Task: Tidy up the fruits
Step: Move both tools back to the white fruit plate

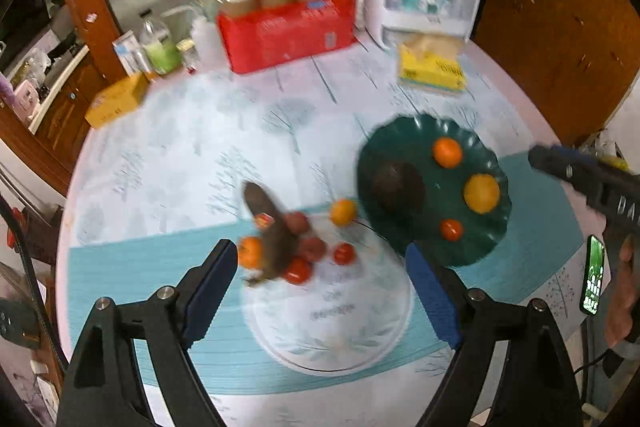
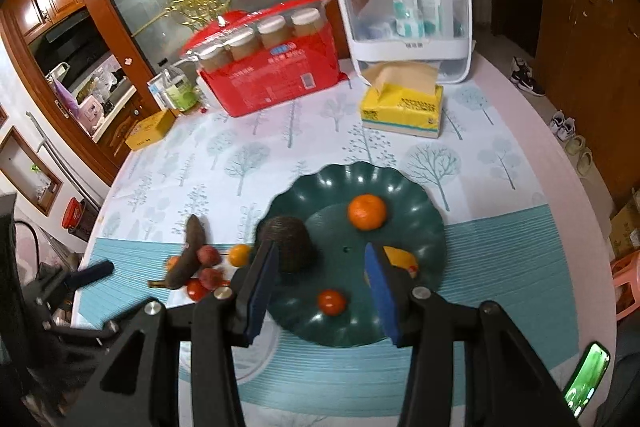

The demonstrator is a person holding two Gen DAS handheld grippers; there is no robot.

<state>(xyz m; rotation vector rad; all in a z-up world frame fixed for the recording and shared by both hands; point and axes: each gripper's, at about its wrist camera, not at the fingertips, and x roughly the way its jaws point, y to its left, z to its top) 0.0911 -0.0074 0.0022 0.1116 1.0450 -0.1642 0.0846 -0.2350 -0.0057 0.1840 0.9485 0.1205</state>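
A dark green scalloped plate (image 2: 424, 211) (image 1: 380, 155) holds a dark avocado (image 2: 288, 243) (image 1: 400, 187), an orange tangerine (image 2: 367, 211) (image 1: 447, 152), a yellow-orange fruit (image 1: 481, 193) and a small red tomato (image 2: 331, 302) (image 1: 451, 230). Left of the plate lies a loose pile: a brown overripe banana (image 1: 268, 227) (image 2: 191, 255), lychees (image 1: 298, 223), tomatoes (image 1: 298, 270) and small oranges (image 1: 343, 211). My left gripper (image 1: 320, 291) is open and empty, above the table just short of the pile. My right gripper (image 2: 320, 291) is open and empty over the plate's near edge.
At the table's back stand a red box of jars (image 2: 272, 75), a white cosmetics case (image 2: 404, 15), a yellow tissue pack (image 2: 402, 107), bottles (image 2: 180, 91) and a yellow box (image 2: 150, 129). A phone (image 2: 586, 383) lies at the near right.
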